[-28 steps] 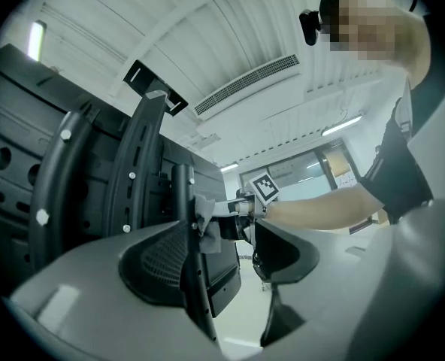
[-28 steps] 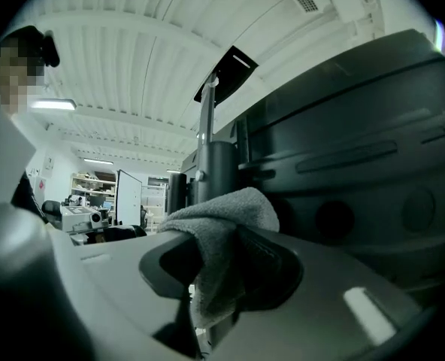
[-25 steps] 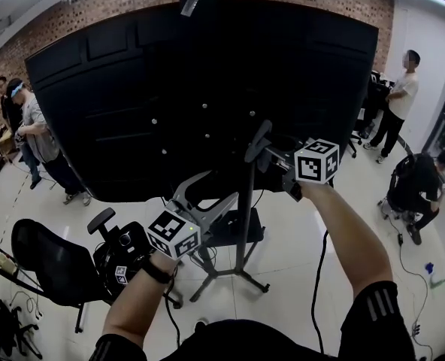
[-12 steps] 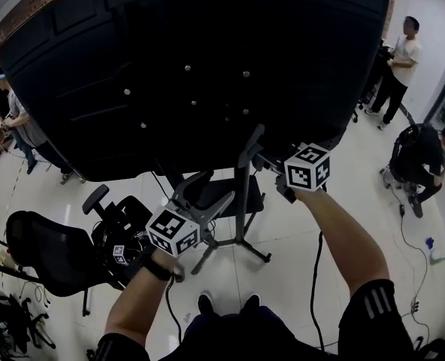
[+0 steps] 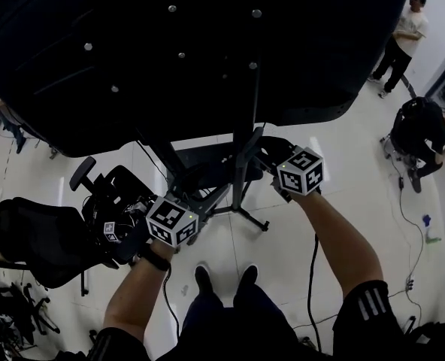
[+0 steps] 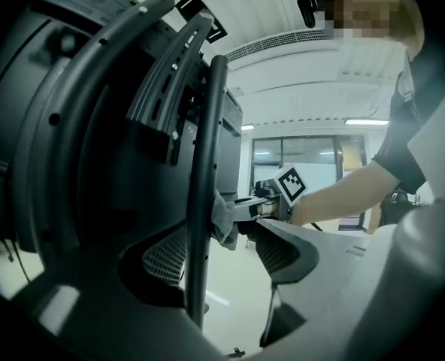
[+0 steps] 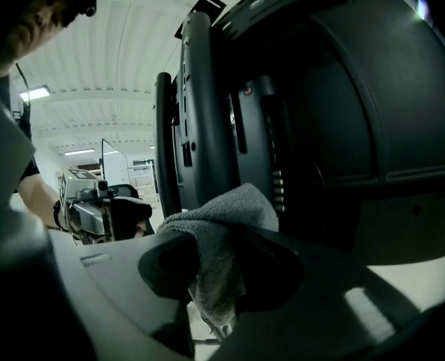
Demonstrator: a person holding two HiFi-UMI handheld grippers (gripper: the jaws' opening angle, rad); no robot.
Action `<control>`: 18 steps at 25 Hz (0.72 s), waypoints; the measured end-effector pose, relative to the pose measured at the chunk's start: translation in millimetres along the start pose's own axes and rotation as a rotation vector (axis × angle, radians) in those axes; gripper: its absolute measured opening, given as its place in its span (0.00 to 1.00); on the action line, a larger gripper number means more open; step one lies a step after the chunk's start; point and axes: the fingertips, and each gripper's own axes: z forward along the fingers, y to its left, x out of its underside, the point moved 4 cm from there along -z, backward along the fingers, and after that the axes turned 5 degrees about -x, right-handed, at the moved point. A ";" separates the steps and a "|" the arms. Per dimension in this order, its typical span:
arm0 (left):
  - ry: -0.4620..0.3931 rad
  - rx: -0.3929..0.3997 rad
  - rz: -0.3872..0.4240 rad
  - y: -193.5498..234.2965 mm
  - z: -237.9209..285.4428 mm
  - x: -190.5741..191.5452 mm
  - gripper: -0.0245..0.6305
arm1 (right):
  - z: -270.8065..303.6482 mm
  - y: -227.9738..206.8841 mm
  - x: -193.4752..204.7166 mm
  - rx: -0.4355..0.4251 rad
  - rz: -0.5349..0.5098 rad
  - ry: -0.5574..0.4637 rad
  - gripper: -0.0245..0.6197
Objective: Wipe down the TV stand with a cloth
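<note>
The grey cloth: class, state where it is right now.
The cloth is clamped in the right gripper, seen centre-low in the right gripper view, pressed against the TV stand's black upright post.

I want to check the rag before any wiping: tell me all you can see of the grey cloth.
The cloth is grey terry, soft and bunched into a wad. The right tool is shut on its middle; a rounded fold bulges above the jaws and a loose end hangs below. In the left gripper view it sits against the stand's dark upright pole.
</note>
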 end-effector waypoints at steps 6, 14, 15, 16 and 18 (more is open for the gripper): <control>0.089 -0.003 -0.066 18.2 7.6 73.5 0.50 | 20.8 -13.1 82.4 0.026 0.072 0.069 0.23; 0.193 -0.011 -0.118 33.0 18.3 165.5 0.50 | 45.8 -28.6 182.4 0.059 0.149 0.147 0.23; 0.209 -0.014 -0.122 35.1 19.8 178.6 0.50 | 49.7 -30.9 196.0 0.064 0.159 0.160 0.23; 0.224 -0.015 -0.129 36.6 21.2 191.7 0.50 | 53.4 -33.0 210.0 0.069 0.169 0.175 0.23; 0.247 -0.011 -0.148 38.9 23.6 216.6 0.50 | 59.4 -36.7 234.8 0.072 0.191 0.187 0.24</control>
